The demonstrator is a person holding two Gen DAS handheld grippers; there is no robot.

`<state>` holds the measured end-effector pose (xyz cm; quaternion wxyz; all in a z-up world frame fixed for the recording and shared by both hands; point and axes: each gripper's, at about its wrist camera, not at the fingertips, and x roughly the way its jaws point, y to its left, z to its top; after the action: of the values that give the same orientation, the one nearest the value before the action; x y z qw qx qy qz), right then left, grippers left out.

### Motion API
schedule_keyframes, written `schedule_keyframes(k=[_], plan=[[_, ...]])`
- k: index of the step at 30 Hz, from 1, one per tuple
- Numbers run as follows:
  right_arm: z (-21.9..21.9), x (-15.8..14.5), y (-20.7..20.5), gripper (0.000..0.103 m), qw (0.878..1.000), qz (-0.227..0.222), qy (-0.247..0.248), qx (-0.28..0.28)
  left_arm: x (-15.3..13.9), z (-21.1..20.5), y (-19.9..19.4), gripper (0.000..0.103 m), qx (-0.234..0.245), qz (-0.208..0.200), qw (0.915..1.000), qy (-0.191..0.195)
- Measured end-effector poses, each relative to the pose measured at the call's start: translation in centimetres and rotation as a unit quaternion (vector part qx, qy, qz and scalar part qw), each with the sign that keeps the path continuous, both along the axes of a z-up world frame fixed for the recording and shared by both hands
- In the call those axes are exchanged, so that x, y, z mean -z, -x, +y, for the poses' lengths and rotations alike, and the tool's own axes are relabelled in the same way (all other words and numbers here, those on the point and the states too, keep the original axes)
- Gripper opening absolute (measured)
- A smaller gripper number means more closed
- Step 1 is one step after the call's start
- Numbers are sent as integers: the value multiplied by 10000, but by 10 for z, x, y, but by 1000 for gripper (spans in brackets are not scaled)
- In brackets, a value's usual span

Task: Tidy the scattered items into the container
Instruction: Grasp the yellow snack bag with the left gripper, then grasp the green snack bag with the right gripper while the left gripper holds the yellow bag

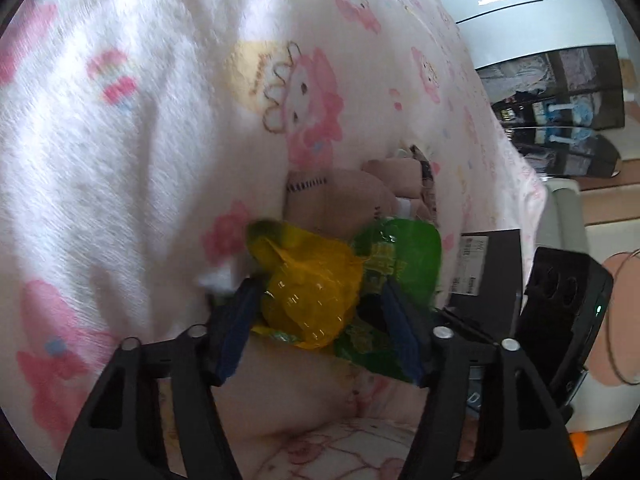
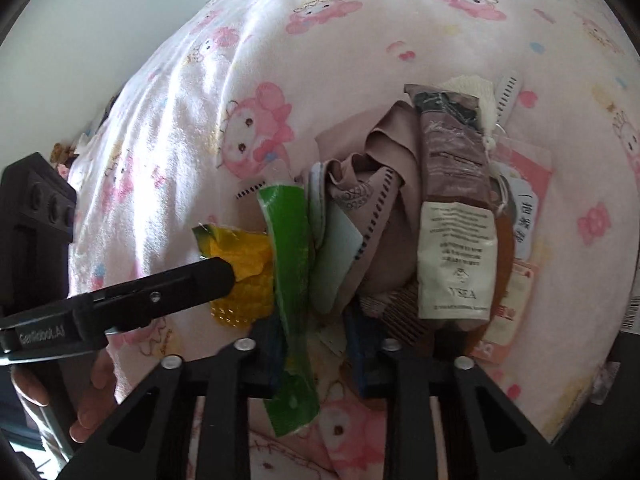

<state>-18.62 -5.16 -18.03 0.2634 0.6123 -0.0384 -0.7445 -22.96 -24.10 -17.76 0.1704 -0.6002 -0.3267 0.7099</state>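
The left gripper (image 1: 316,308) is closed around a crinkled yellow-and-green plastic snack packet (image 1: 320,284) on the pink cartoon-print blanket (image 1: 140,120); the right gripper (image 2: 312,340) stands open astride its green edge — nothing gripped. No container is identifiable. Lift steadily, clear of the beige cloth pile (image 2: 372,200) beside it.

Snack packets (image 2: 288,264) on blanket (image 2: 360,40), left of tube (image 2: 456,216)
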Motion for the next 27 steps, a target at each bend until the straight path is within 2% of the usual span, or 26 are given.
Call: schedule_keyframes(k=[2, 4, 5, 9, 12, 13, 16, 20, 23, 27], plan=[[0, -6, -5, 13, 9999, 81, 70, -15, -7, 7, -3, 49, 96, 102, 9997, 205], [2, -14, -11, 12, 9998, 153, 123, -16, -15, 11, -6, 43, 131, 211, 9995, 203], [4, -19, -14, 11, 9997, 199, 168, -17, -21, 15, -8, 43, 196, 263, 9994, 103], [14, -39, -25, 10, 9990, 357, 265, 75, -36, 33, -13, 43, 367, 403, 9982, 266], [22, -48, -30, 10, 9987, 433, 266, 103, -44, 29, -14, 43, 290, 432, 9983, 249], [26, -50, -32, 10, 9986, 423, 265, 150, -46, 25, -15, 43, 204, 438, 9983, 320], [34, -52, -37, 10, 9987, 400, 236, 225, -47, 10, -17, 43, 7, 433, 9953, 864], [42, -45, -33, 10, 9991, 223, 265, 226, -33, -7, -19, 50, -106, 293, 9979, 569], [42, -37, -29, 11, 9994, 113, 226, 218, -18, -13, -16, 52, -141, 145, 9979, 618], [35, -28, -23, 12, 9997, 6, 159, 172, -6, -15, -11, 57, -124, 66, 9988, 460]])
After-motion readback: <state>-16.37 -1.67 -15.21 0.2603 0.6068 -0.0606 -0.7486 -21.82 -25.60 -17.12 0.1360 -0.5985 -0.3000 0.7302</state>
